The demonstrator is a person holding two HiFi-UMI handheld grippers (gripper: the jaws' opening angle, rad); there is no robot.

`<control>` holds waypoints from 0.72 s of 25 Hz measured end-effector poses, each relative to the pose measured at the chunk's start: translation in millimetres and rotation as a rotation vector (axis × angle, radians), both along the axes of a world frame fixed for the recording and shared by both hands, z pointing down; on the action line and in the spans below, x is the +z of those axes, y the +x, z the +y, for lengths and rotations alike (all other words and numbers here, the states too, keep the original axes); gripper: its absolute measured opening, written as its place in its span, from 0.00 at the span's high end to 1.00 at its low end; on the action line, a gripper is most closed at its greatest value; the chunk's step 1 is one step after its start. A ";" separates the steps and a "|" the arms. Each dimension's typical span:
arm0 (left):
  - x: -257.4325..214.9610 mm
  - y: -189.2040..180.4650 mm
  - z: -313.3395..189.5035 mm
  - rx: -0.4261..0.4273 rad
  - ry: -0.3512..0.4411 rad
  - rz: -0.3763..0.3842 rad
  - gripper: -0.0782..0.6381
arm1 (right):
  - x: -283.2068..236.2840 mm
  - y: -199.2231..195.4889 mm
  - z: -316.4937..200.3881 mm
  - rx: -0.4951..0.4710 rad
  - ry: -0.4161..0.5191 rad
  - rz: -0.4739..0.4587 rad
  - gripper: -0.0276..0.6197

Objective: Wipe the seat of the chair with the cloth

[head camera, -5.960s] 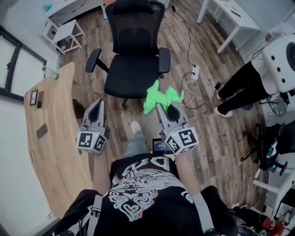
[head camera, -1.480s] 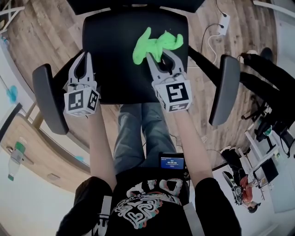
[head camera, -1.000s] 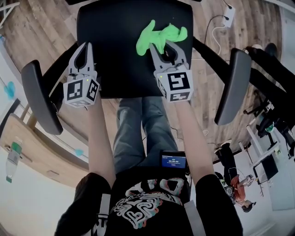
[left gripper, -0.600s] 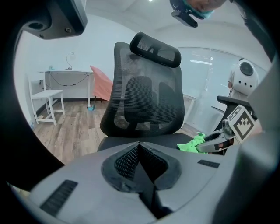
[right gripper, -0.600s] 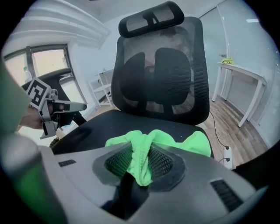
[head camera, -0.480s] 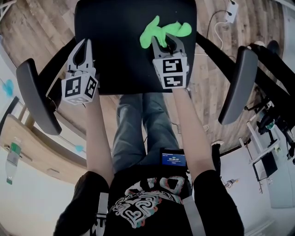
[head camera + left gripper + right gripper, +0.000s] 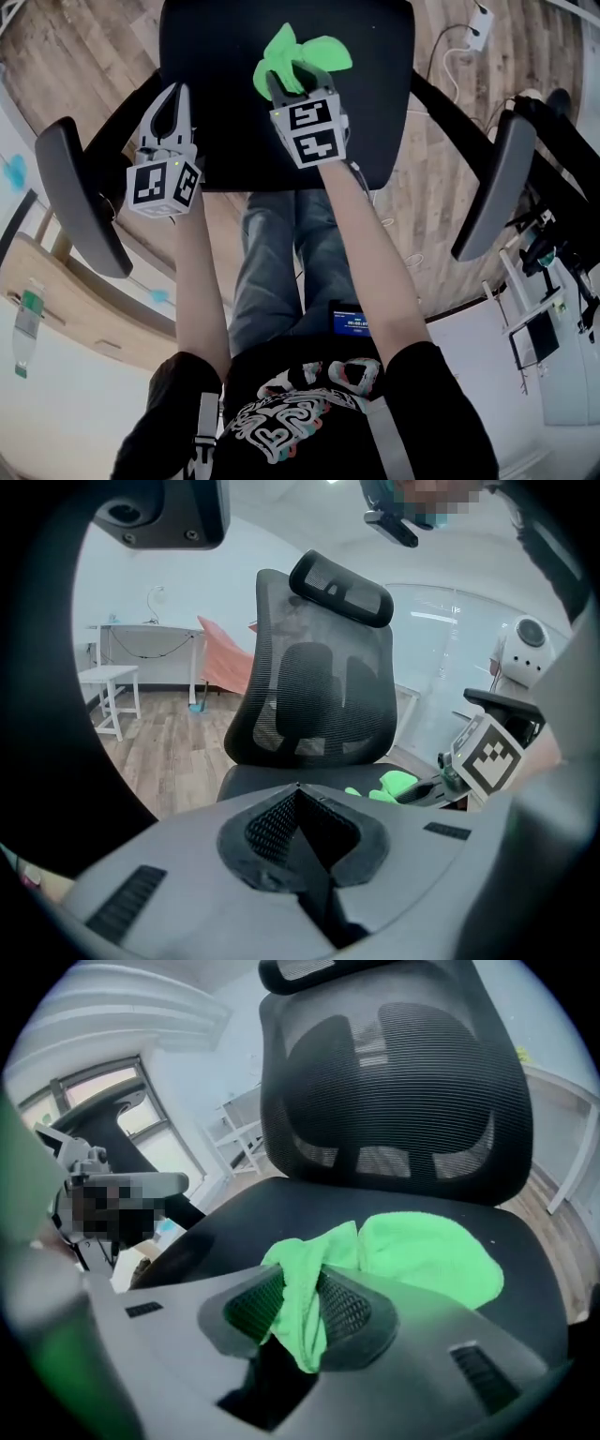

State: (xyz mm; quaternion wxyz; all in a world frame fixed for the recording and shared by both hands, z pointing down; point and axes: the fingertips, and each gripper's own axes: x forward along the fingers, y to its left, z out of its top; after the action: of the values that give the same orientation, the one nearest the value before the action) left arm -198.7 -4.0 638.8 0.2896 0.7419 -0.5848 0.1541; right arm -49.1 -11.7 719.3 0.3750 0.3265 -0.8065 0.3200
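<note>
The black office chair's seat [image 7: 225,112] fills the top of the head view, right under both grippers. A bright green cloth [image 7: 295,58] lies spread on the seat's middle, one end pinched in my right gripper [image 7: 281,80], which is shut on it. In the right gripper view the cloth [image 7: 422,1255] drapes over the seat [image 7: 281,1208] ahead of the jaws, below the mesh backrest [image 7: 394,1091]. My left gripper [image 7: 173,101] hovers over the seat's left edge, jaws shut and empty. From the left gripper view I see the cloth [image 7: 394,785] and the right gripper [image 7: 427,791] at the right.
Two black armrests flank the seat, the left one [image 7: 80,197] and the right one [image 7: 487,192]. The person's legs [image 7: 281,253] stand just before the seat's front edge. A power strip with cables [image 7: 478,28] lies on the wood floor. A wooden desk [image 7: 56,328] is at the left.
My right gripper has slid leftward across the seat with the cloth, dragging it from the seat's right part toward the middle. The left gripper has stayed at the left edge.
</note>
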 end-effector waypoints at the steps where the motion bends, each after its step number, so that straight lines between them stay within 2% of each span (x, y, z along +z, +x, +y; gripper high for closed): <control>1: 0.2 -1.7 0.8 -0.004 -0.001 0.001 0.89 | -0.1 -12.8 2.4 -0.028 -0.005 -0.011 0.79; 5: 0.2 -5.8 3.8 -0.017 -0.002 0.008 0.89 | -3.5 -53.1 12.9 -0.115 -0.022 -0.052 0.79; 9: -0.4 -11.1 1.8 -0.030 0.003 0.012 0.89 | -4.1 -76.6 19.6 -0.181 -0.032 -0.075 0.79; 18: 0.7 -14.4 -2.6 -0.041 0.005 0.023 0.89 | -6.6 -91.9 21.6 -0.275 -0.019 -0.077 0.79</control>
State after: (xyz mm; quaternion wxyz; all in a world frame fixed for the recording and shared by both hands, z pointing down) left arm -213.2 -6.6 639.5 0.2975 0.7323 -0.5968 0.1380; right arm -140.9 9.8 712.6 0.3873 0.1969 -0.8541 0.2857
